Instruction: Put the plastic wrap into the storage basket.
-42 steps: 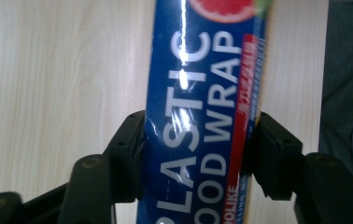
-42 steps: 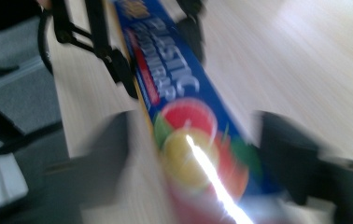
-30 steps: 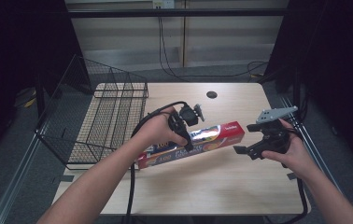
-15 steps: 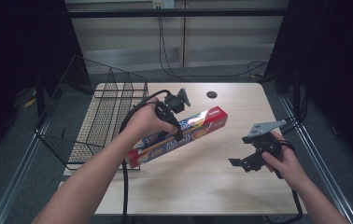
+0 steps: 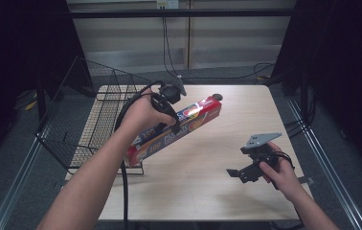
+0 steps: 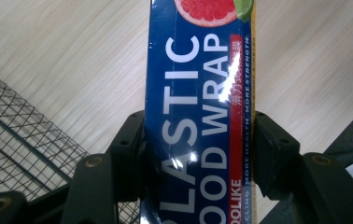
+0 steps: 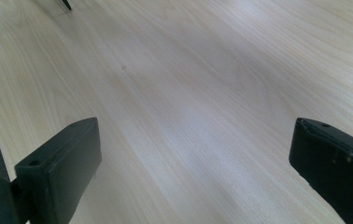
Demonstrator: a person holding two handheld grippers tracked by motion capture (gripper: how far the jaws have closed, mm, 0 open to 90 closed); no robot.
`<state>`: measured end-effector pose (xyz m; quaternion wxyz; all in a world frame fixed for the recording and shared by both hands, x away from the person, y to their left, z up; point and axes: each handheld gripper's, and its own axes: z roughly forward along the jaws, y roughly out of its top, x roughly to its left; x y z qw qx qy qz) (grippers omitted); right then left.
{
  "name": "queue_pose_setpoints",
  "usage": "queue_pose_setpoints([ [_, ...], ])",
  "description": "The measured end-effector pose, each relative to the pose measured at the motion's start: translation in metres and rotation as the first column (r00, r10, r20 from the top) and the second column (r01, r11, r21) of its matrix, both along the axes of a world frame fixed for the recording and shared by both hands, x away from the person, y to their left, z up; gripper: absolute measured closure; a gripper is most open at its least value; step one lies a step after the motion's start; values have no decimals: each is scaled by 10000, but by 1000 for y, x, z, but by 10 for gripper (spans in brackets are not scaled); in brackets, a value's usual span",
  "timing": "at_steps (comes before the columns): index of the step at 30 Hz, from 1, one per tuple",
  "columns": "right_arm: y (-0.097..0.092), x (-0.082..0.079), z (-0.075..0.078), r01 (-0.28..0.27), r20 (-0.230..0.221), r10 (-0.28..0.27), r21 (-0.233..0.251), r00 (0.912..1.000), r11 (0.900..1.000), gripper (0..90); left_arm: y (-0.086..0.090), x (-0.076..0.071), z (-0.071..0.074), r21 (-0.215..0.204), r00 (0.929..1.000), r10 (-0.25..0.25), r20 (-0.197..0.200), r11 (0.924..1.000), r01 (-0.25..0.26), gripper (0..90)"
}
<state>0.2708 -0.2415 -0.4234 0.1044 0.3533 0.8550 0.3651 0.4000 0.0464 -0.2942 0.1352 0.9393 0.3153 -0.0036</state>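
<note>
Your left gripper [image 5: 172, 103] is pinching the box [image 5: 179, 127] of plastic wrap beside the basket [image 5: 90, 124]; your right gripper [image 7: 193, 172] is hovering spread over the table [image 5: 217, 158]

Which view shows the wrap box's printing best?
The left gripper view: the wrap box runs up the middle between the jaws, with "PLASTIC FOOD WRAP" readable. The high view shows the whole box tilted beside the basket, print too small.
</note>
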Motion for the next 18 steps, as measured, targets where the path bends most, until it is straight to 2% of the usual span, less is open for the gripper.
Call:
queue_pose_setpoints([
  [4,1,-1,-2,74,272,-75,20,9996,10000,20,5,4,4,-46,9991,429,22,9991,-429,450],
  [7,1,-1,-3,128,170,-130,123,9998,9998,23,8,7,7,-5,9978,654,78,9979,-654,450],
  [9,1,-1,-4,108,143,-111,155,9998,9998,21,10,8,8,-15,9959,900,-50,9959,-900,450],
  [10,2,-1,-5,138,127,-140,111,9998,9998,22,11,9,9,44,9955,950,58,9955,-951,450],
  [12,2,-1,-6,180,107,-182,101,9998,9998,21,14,11,10,-194,9916,1291,-35,9914,-1291,450],
  [18,4,-2,-9,330,66,-331,167,9994,9993,22,21,14,16,-225,9838,1791,118,9836,-1788,450],
])
